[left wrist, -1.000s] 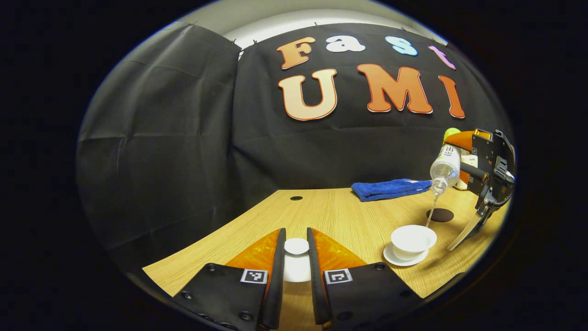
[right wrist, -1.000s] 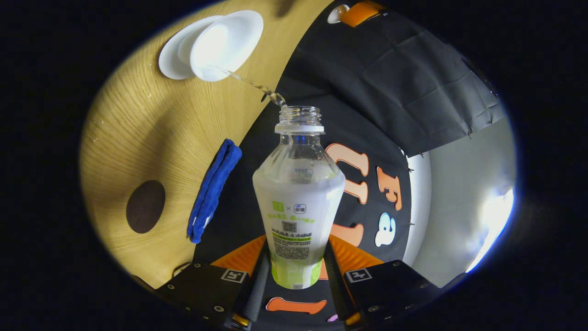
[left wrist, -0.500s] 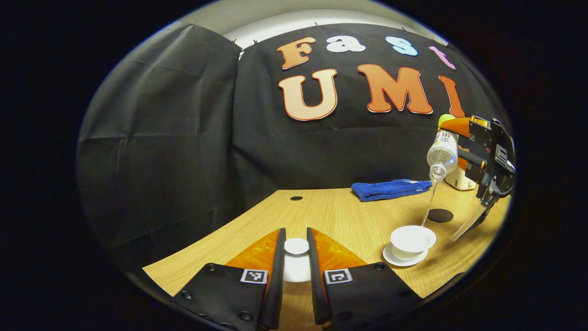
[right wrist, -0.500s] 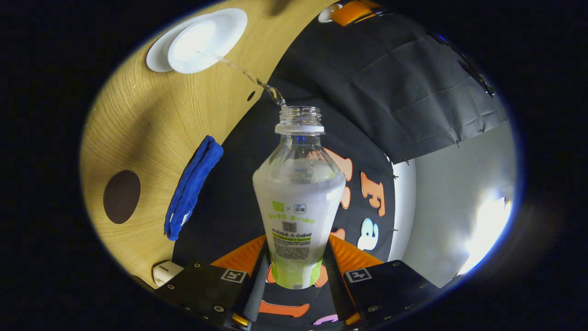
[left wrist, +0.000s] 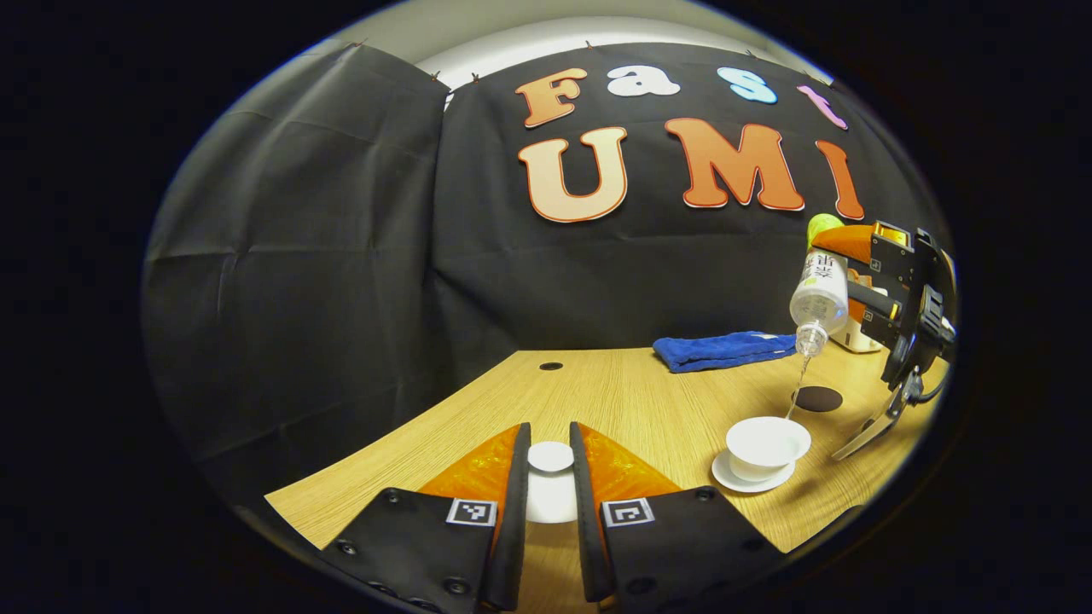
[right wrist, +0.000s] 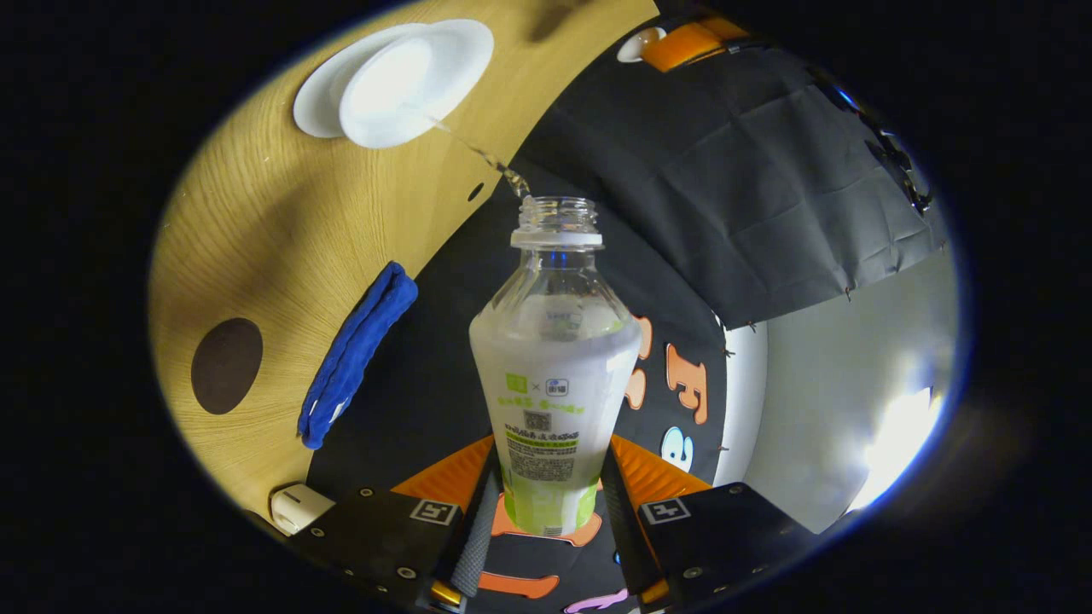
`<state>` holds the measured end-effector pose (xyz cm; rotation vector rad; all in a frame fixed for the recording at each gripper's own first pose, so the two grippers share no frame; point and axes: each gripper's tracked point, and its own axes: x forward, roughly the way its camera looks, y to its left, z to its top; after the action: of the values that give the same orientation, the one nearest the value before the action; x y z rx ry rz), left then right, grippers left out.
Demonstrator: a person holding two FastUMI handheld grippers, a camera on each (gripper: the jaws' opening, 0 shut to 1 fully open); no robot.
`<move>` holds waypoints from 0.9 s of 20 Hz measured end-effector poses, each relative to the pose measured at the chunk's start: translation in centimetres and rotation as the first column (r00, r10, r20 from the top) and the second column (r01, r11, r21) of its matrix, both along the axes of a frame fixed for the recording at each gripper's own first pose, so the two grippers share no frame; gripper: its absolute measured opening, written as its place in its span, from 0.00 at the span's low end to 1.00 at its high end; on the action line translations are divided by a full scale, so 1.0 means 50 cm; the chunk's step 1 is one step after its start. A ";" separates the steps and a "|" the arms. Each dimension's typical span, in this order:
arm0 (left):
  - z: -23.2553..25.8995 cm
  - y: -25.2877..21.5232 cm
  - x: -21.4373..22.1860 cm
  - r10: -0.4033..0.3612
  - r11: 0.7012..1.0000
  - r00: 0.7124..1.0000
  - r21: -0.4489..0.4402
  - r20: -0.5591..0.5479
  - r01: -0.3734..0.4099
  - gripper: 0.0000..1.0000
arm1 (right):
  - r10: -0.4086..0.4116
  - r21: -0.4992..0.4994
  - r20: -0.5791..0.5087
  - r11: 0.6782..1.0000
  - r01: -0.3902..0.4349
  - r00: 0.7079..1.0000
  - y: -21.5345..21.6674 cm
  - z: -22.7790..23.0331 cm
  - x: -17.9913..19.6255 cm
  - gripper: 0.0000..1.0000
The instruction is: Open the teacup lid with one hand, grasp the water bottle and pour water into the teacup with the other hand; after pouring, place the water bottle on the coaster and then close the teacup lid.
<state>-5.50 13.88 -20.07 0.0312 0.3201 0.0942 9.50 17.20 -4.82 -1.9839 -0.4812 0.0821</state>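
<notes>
1. The worktop [left wrist: 614,401] is pale wood-grain with a small dark hole [left wrist: 550,367] near its far edge; black cloth walls close it in at the back and side, with a light wall above.
2. In the left gripper view, the left gripper [left wrist: 550,499] has its fingers clamped on the white teacup lid [left wrist: 550,482], held low over the worktop at 6 o'clock.
3. The open teacup [left wrist: 767,443] stands on its saucer [left wrist: 725,476] at about 4 o'clock in that view.
4. The right gripper [right wrist: 546,520] has its fingers clamped on the base of the water bottle [right wrist: 554,358], tipped mouth-down above the cup; a thin stream of water [right wrist: 478,153] runs from the mouth into the teacup.
5. The dark round coaster [left wrist: 817,398] lies just beyond the teacup, bare.
6. A folded blue towel [left wrist: 725,350] lies at the far edge of the worktop, at 3 o'clock, and a small white box [right wrist: 294,505] sits near it.
</notes>
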 end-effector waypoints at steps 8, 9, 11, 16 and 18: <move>0.000 -0.003 -0.001 0.001 1.000 1.000 -0.002 0.001 -0.001 0.31 | 0.021 -0.002 -0.026 1.000 -0.021 0.999 0.024 -0.022 -0.008 0.63; 0.001 -0.002 -0.002 0.003 1.000 1.000 0.001 0.004 -0.003 0.31 | 0.019 0.003 -0.036 1.000 -0.019 0.999 0.026 -0.030 -0.006 0.63; 0.004 -0.005 -0.002 -0.001 1.000 1.000 0.000 0.005 0.001 0.31 | 0.011 0.028 -0.073 1.000 -0.009 0.997 0.026 -0.053 -0.006 0.64; 0.010 -0.025 0.000 -0.018 1.000 1.000 -0.007 0.013 0.018 0.31 | 0.024 0.209 -0.297 0.977 0.041 0.955 0.022 -0.146 -0.021 0.64; 0.013 -0.031 0.004 -0.022 1.000 1.000 -0.009 0.015 0.022 0.31 | 0.040 0.307 -0.409 0.947 0.096 0.912 0.015 -0.181 -0.027 0.64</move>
<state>-5.32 12.33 -19.40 0.0249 0.3048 0.0711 8.15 17.96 -13.86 -1.5928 -0.1751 0.3739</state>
